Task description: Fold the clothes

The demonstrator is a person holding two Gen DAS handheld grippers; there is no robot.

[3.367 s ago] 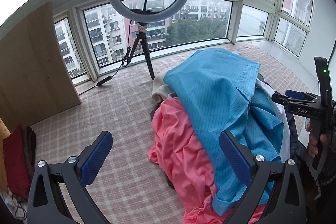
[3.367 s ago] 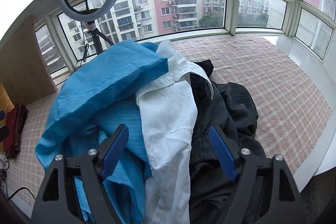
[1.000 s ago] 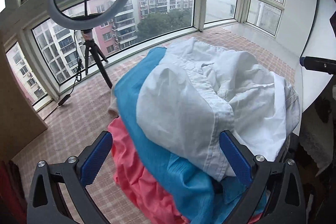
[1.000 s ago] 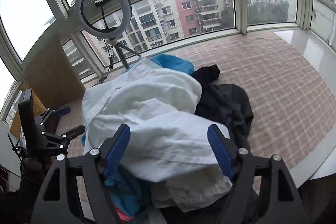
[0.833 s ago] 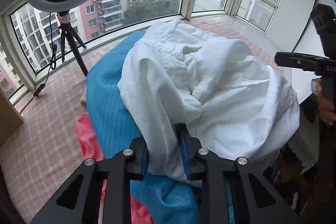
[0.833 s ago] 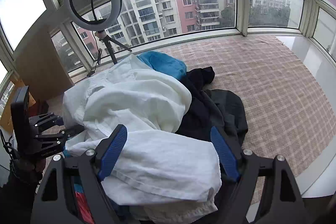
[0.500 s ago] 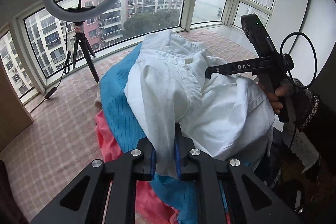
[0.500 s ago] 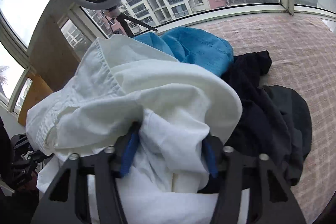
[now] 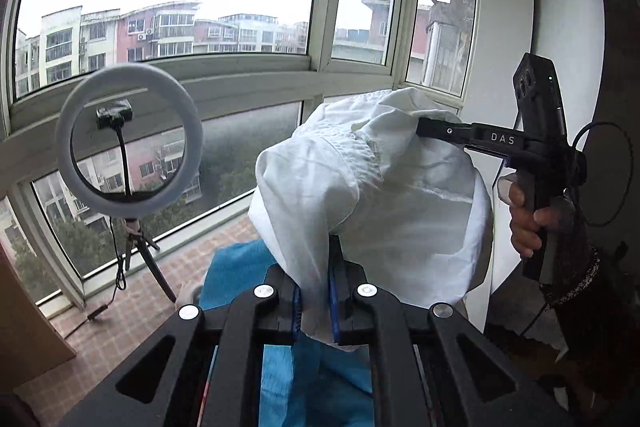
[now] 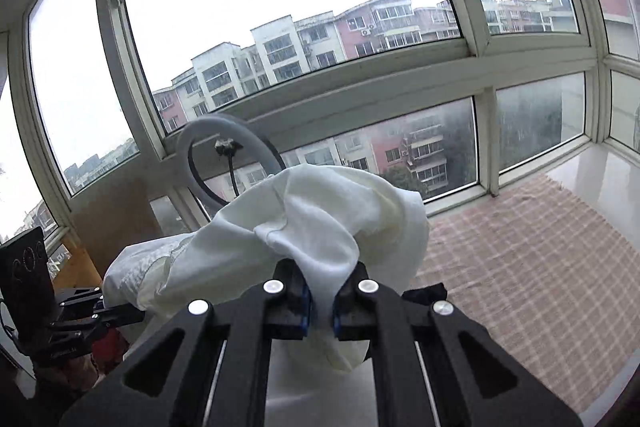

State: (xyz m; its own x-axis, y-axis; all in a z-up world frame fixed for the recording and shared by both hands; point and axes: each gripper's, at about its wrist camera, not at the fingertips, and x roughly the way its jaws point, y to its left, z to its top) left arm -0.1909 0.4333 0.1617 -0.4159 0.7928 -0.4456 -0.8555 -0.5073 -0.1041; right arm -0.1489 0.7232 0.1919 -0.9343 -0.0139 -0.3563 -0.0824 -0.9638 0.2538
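White garment (image 9: pixel 372 195) is pinched by both grippers. Left gripper (image 9: pixel 316 301) is pressed onto a lower fold of it; right gripper (image 10: pixel 320 301) is clamped on another bunched edge, and is also seen side-on at the cloth's upper right in the left view. Garment is held up in the air between them, crumpled and ballooned, not spread, no crease lines visible. Hand (image 9: pixel 528 215) is seen on the right gripper's handle. Below, blue garment (image 9: pixel 240 267) is lying loose, unfolded; a dark garment (image 10: pixel 428 293) is glimpsed under the white one. Checked mat (image 10: pixel 540 247) is bare to the right, room for laying out. Farther back, ring light (image 9: pixel 128 147) on a tripod, then window (image 10: pixel 280 7). Judged: no folded item is visible; white garment is off the pile but not flattened, so spreading and every fold on it are left, other garments too.
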